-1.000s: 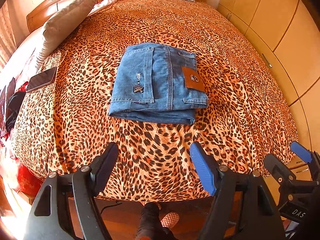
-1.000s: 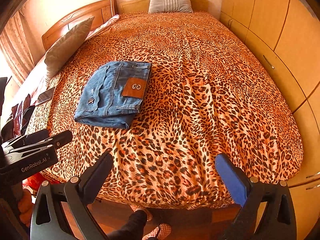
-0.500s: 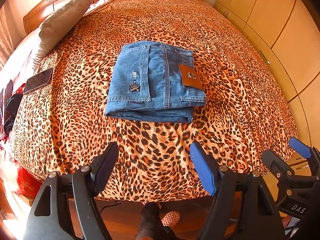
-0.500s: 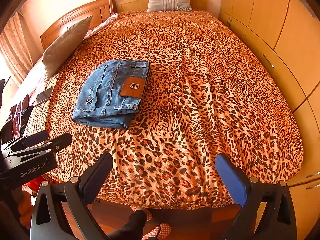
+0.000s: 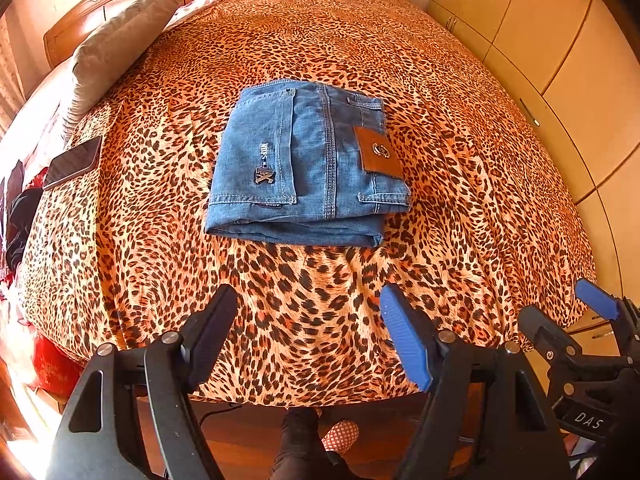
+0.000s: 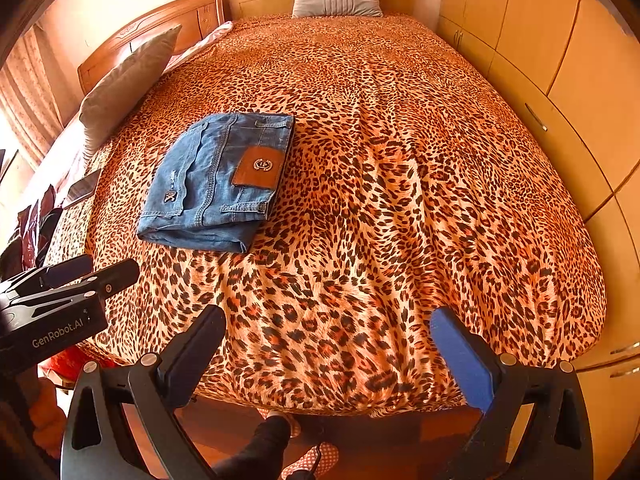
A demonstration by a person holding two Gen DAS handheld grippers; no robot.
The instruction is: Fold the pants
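The pants lie folded into a compact denim bundle on the leopard bedspread, toward the left half of the bed. The left gripper hovers at the foot edge, jaws spread and empty, with the bundle straight ahead and well apart. The right gripper, also spread and empty, sees it ahead and off to its left, so the left is nearer. The fold looks finished; its waistband side runs away from the grippers
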